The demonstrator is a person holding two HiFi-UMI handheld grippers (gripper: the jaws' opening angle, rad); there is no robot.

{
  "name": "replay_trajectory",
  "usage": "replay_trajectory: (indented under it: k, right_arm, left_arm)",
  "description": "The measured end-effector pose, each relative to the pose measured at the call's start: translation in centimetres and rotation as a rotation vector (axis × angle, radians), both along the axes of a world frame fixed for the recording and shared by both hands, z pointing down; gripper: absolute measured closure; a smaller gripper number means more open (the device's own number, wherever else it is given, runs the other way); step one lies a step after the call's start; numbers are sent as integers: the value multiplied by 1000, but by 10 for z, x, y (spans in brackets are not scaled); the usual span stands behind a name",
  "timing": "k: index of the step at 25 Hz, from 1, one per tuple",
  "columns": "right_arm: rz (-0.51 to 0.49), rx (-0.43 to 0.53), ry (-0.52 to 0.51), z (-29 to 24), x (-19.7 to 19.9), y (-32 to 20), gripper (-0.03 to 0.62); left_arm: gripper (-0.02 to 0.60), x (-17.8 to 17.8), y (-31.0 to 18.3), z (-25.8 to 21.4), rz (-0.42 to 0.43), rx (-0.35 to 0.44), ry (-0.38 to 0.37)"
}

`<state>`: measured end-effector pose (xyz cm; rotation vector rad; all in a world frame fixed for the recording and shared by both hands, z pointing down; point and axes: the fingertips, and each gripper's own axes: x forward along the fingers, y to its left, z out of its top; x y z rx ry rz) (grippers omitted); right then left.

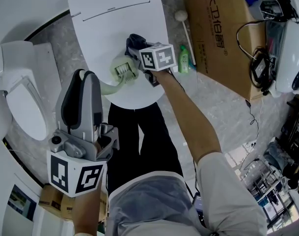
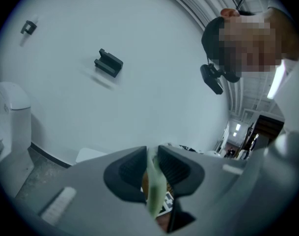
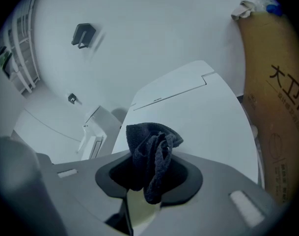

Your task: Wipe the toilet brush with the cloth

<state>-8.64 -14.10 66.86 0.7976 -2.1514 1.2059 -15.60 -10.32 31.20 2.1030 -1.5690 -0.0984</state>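
Note:
The pale green toilet brush has its flat bristled head (image 1: pixel 123 69) over the closed white toilet lid (image 1: pixel 115 11). Its handle (image 2: pixel 154 188) runs back into my left gripper (image 1: pixel 92 84), which is shut on it; in the left gripper view the handle stands edge-on between the dark pads (image 2: pixel 127 173). My right gripper (image 1: pixel 136 52) is shut on a bunched dark cloth (image 1: pixel 135 40), just right of the brush head and touching or nearly touching it. In the right gripper view the cloth (image 3: pixel 153 154) bulges from the jaws, with the green brush (image 3: pixel 139 210) right beneath.
A second white toilet (image 1: pixel 19 97) stands at the left. A large cardboard box (image 1: pixel 218 28) is to the right, with a green bottle (image 1: pixel 183 60) and a white round-headed stick (image 1: pixel 181 16) beside it. Cables and equipment (image 1: pixel 262 63) lie at far right. The person's dark-trousered legs (image 1: pixel 139 141) are below.

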Motion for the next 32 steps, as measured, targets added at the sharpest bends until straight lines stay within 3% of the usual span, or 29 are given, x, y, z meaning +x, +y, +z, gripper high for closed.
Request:
replay_trajectory:
  k: [6, 24, 32]
  right_arm:
    - [-43, 42, 22, -2, 3, 2, 476]
    - [-52, 85, 55, -9, 12, 7, 476]
    - [-119, 122, 84, -16, 18, 13, 476]
  left_arm:
    - [581, -1, 2, 0, -11, -3, -4]
    - [581, 0, 1, -1, -21, 5, -21]
    - [581, 3, 0, -1, -29, 6, -29]
